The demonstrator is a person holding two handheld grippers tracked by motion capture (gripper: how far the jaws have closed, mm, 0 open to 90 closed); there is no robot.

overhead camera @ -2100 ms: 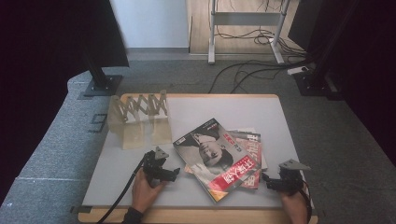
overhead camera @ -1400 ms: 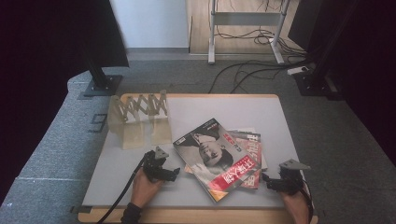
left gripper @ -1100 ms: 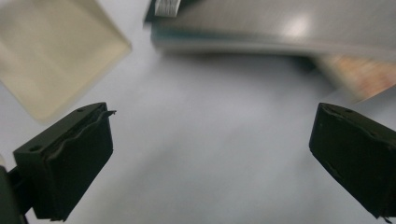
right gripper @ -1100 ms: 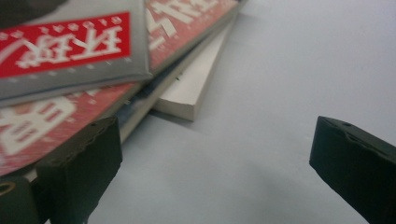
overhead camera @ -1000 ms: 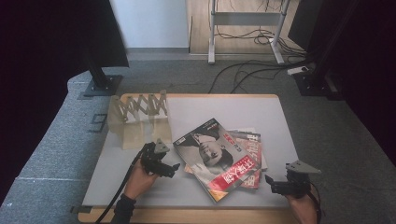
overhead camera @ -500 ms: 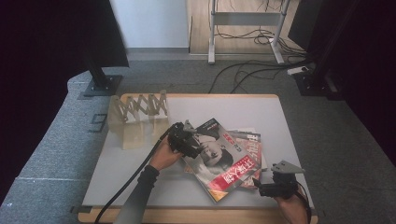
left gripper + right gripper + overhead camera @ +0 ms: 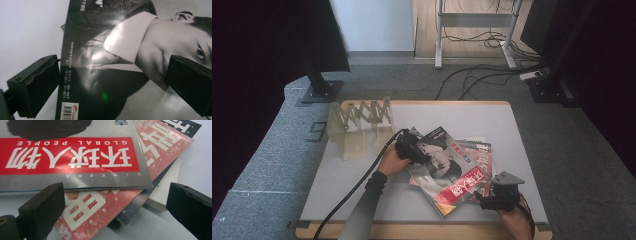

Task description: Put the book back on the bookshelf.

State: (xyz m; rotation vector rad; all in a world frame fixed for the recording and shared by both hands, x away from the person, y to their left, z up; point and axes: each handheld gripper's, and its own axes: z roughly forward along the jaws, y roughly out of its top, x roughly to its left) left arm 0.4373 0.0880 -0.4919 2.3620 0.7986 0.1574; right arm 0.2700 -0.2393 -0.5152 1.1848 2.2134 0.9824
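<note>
Grey and wood-edged, the desk (image 7: 362, 175) carries a fanned stack of magazines (image 7: 472, 160) right of its middle, toward the near edge. Uppermost lies the top magazine (image 7: 447, 170), its black-and-white portrait cover banded in red at the near end. An accordion-style wooden rack (image 7: 362, 122) stands at the far left corner, with nothing in its slots. Over the top magazine's left edge hovers the left gripper (image 7: 112, 82), jaws wide apart, the cover's spine between them. At the stack's near right corner sits the right gripper (image 7: 113, 207), jaws likewise wide, clasping nothing, with the corners of the magazines just ahead.
</note>
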